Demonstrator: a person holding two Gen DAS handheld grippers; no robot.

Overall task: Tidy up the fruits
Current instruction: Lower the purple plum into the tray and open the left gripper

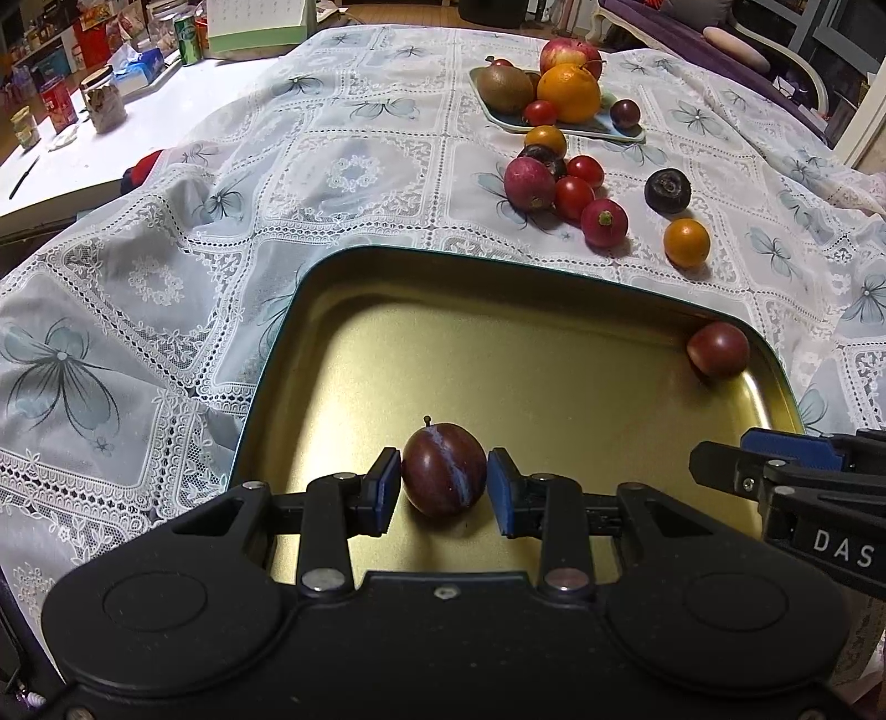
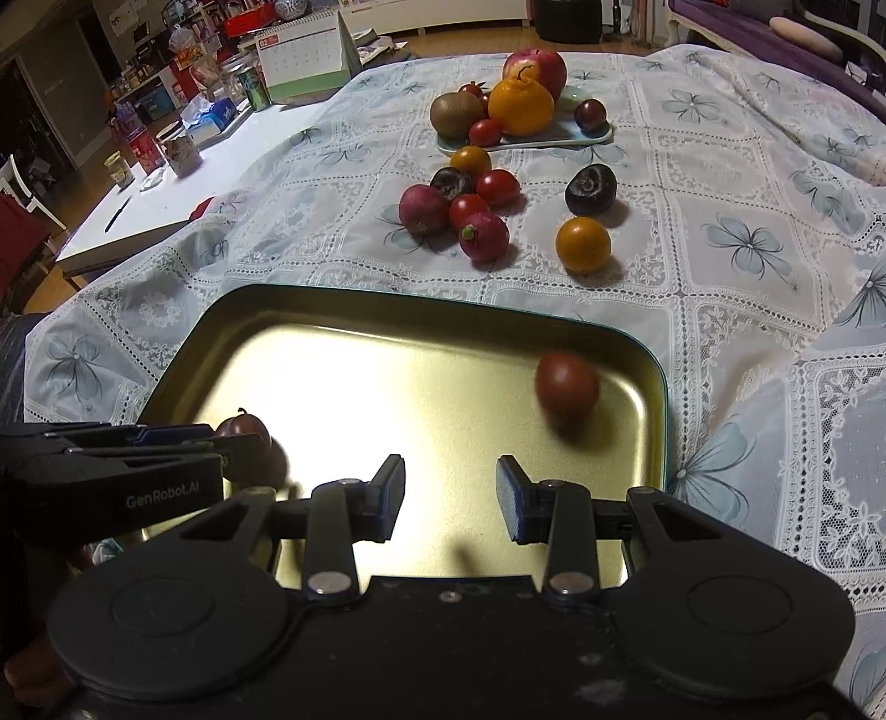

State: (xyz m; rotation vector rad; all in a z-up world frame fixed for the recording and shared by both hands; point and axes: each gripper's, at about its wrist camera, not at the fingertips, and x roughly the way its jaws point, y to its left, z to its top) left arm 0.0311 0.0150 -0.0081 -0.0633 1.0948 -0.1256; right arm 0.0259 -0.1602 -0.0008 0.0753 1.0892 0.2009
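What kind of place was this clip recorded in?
Most likely a home living or dining room. A lace floral tablecloth covers the table, a desk calendar stands among jars and tissue boxes on a white side table, and a purple sofa sits at the back.

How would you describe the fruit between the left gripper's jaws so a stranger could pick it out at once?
Find the gold metal tray on the lace tablecloth. Two fruits lie in it: the one meant is the dark purple plum at the near edge, between the left gripper's jaws. Unlike the rounder reddish fruit in the far corner, it has a pale streak and a short stem.
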